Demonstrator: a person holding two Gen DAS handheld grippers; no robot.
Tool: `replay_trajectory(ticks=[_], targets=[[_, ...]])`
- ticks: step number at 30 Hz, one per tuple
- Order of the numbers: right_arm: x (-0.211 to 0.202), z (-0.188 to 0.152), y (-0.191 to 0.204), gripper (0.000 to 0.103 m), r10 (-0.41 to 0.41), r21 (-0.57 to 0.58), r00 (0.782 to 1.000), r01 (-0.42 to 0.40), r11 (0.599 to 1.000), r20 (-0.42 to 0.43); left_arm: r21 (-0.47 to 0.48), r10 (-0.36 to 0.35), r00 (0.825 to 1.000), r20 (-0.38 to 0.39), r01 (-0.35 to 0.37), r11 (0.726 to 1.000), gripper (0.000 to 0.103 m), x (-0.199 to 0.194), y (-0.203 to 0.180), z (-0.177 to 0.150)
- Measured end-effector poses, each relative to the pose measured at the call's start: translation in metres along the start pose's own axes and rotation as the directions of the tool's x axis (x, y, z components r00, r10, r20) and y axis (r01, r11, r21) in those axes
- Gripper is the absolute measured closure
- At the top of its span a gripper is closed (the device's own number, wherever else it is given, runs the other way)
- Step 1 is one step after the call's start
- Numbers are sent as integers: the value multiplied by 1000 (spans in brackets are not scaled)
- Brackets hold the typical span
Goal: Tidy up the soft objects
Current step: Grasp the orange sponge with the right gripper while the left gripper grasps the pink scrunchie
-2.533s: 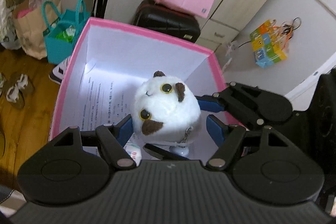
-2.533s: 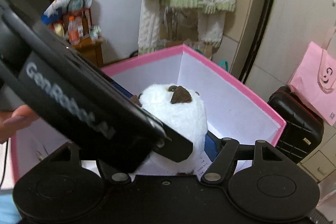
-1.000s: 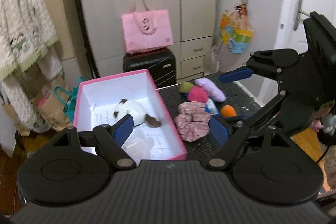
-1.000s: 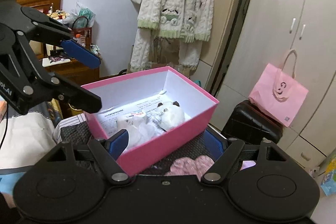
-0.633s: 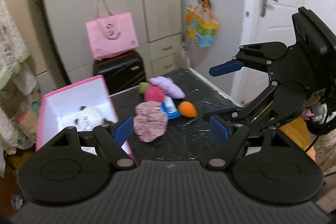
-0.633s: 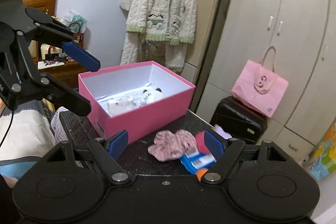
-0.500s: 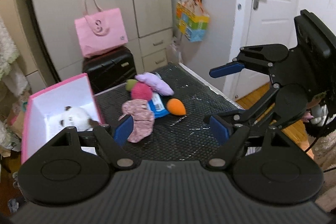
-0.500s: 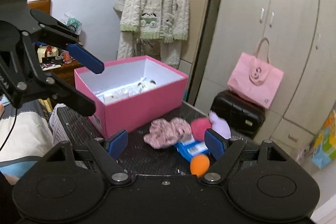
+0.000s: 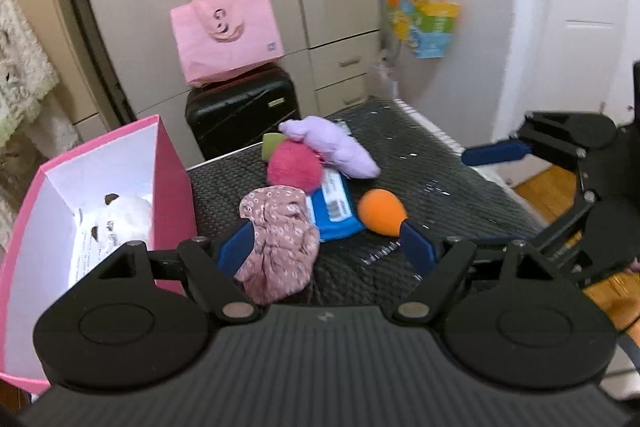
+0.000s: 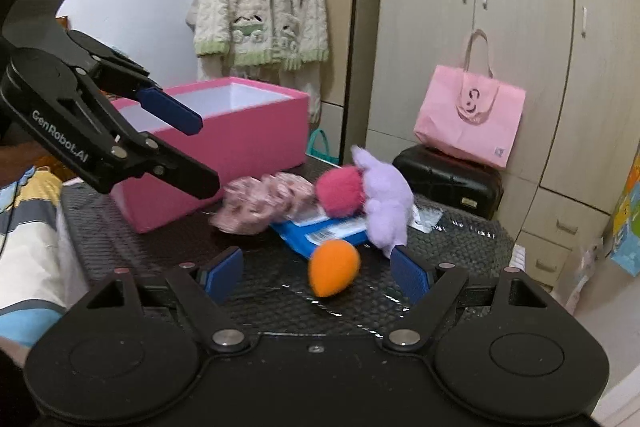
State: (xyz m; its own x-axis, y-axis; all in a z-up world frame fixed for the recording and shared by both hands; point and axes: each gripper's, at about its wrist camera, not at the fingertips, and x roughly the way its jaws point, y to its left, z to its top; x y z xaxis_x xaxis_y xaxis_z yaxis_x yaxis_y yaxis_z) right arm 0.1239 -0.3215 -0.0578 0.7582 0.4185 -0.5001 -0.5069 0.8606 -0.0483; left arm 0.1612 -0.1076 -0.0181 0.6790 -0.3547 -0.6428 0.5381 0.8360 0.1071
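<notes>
A pink box (image 9: 172, 179) (image 10: 240, 131) stands on the black mat with a white plush (image 9: 124, 215) lying inside. Beside it sits a heap of soft things: a floral pink cloth (image 9: 280, 239) (image 10: 260, 203), a magenta pom-pom (image 9: 294, 167) (image 10: 340, 191), a lilac plush (image 9: 332, 147) (image 10: 386, 203), an orange egg-shaped toy (image 9: 382, 213) (image 10: 334, 267) and a blue packet (image 9: 334, 213) (image 10: 320, 233). My left gripper (image 9: 324, 249) is open, its jaws framing the cloth and the orange toy. My right gripper (image 10: 318, 273) is open just short of the orange toy. Neither holds anything.
A black suitcase (image 9: 240, 111) with a pink bag (image 9: 226, 35) on top stands behind the mat, against beige wardrobes. A knitted cardigan (image 10: 260, 3) hangs at the left. A colourful bag (image 9: 424, 19) hangs by the white door. Wooden floor shows to the right of the mat.
Both grippers have swung away from the pink box and come down toward the heap of soft things, which now looks larger and closer. The white plush stays in the box.
</notes>
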Motion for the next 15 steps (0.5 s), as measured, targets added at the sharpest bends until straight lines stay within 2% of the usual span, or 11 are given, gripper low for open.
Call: replay_trajectory(ticks=[3, 7, 13, 15], targets=[[21, -7, -15, 18, 15, 38, 1000, -14, 999, -24, -46, 23, 1000, -18, -24, 999, 24, 25, 5, 3], [44, -12, -20, 19, 17, 28, 998, -16, 999, -57, -88, 102, 994, -40, -105, 990, 24, 55, 11, 5], [59, -9, -24, 19, 65, 34, 996, -63, 997, -63, -141, 198, 979, -45, -202, 969, 24, 80, 23, 6], [62, -8, -25, 19, 78, 47, 995, -75, 996, -58, -180, 200, 979, -46, -205, 962, 24, 85, 27, 5]])
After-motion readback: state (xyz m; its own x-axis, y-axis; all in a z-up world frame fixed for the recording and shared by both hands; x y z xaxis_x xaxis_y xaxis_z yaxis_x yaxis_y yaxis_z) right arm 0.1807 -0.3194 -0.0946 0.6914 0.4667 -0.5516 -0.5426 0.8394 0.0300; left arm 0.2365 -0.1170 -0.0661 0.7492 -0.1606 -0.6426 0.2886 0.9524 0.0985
